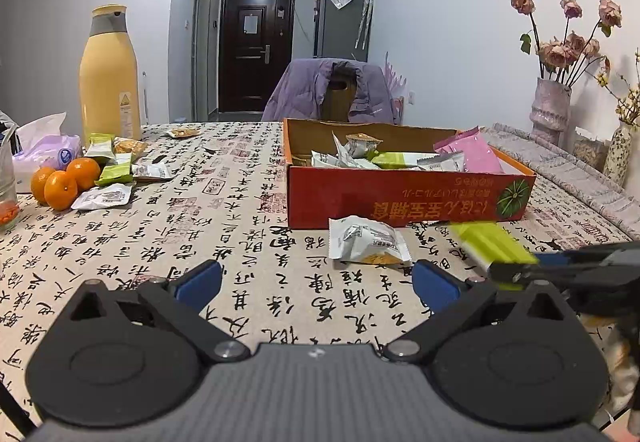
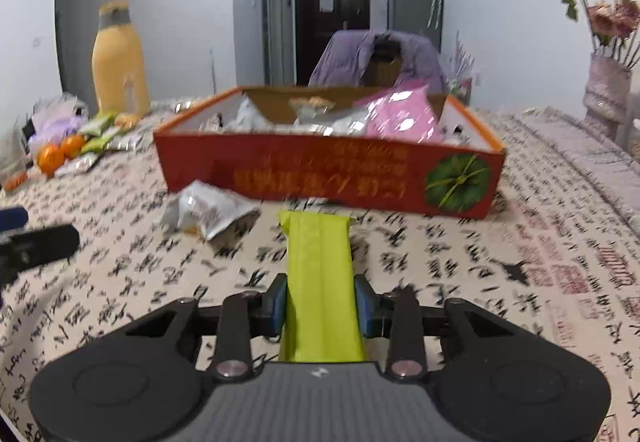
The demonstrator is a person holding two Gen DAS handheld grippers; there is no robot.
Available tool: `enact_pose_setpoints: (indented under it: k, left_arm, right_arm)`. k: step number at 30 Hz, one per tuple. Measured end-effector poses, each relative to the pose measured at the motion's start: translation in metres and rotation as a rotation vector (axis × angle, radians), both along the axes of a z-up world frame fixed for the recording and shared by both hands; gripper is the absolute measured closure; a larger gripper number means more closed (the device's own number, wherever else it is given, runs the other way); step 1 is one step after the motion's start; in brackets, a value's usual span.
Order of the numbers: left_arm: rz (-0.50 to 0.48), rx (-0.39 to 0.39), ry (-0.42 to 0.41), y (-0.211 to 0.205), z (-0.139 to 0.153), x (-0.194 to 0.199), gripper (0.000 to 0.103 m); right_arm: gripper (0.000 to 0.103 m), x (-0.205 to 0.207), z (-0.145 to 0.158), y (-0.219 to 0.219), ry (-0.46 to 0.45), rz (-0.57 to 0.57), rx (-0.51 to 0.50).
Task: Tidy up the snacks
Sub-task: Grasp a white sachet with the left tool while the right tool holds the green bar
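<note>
Right gripper (image 2: 320,304): my blue pads are pinched onto a long lime-green snack packet (image 2: 320,282). It sticks out straight ahead along the fingers, its far end pointing at the box in the upper middle of my right view.

Right gripper, seen from the left camera: it enters from the right edge at mid-height (image 1: 516,274), roughly level, with the green packet (image 1: 490,242) blurred and angled up-left, above the cloth.

Left gripper (image 1: 316,282): my fingers stand wide apart with nothing between them, low over the tablecloth in the lower half of the frame. The left blue pad (image 1: 199,281) and its twin frame bare cloth.

Red cardboard box (image 1: 400,198): open-topped, in the centre right of my left view, already holding white, green and pink packets (image 1: 474,154). Its near wall faces both cameras, and I can't tell how far above or below its rim the held packet sits.

White snack packet (image 1: 366,242): lies flat on the cloth just in front of the box's near wall, between my two grippers. In the right view it is left of the green packet (image 2: 210,210).

Left cluster: at the left edge of the frame, loose packets (image 1: 110,172) lie beside three oranges (image 1: 64,180), a tissue pack (image 1: 48,150) and a tall yellow bottle (image 1: 108,82).

Open room: the calligraphy tablecloth (image 1: 224,202) is bare between the left cluster and the box.

Right edge: flower vases (image 1: 550,110) stand at the upper right, beyond the box.
</note>
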State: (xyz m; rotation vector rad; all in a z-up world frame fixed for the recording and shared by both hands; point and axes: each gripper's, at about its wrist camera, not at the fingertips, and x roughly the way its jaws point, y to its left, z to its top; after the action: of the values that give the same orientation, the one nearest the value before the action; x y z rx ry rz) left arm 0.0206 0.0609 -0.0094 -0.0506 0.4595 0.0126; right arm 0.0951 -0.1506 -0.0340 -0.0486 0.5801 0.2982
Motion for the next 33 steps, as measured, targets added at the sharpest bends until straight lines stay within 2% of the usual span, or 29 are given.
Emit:
enact_pose_setpoints:
  k: [10,20,33]
  left_arm:
    - [-0.008,0.020,0.037,-0.018,0.002,0.034,0.000]
    - [-0.006,0.060,0.093,-0.048,-0.001,0.083,0.000]
    - [0.081,0.071,0.237,-0.064,-0.028,0.137,0.002]
  right_arm:
    - [0.070,0.016,0.009,-0.043,-0.069,-0.083,0.021]
    - [0.070,0.041,0.004,-0.065,-0.082,-0.092,0.034]
    - [0.070,0.049,-0.003,-0.079,-0.074,-0.076,0.115]
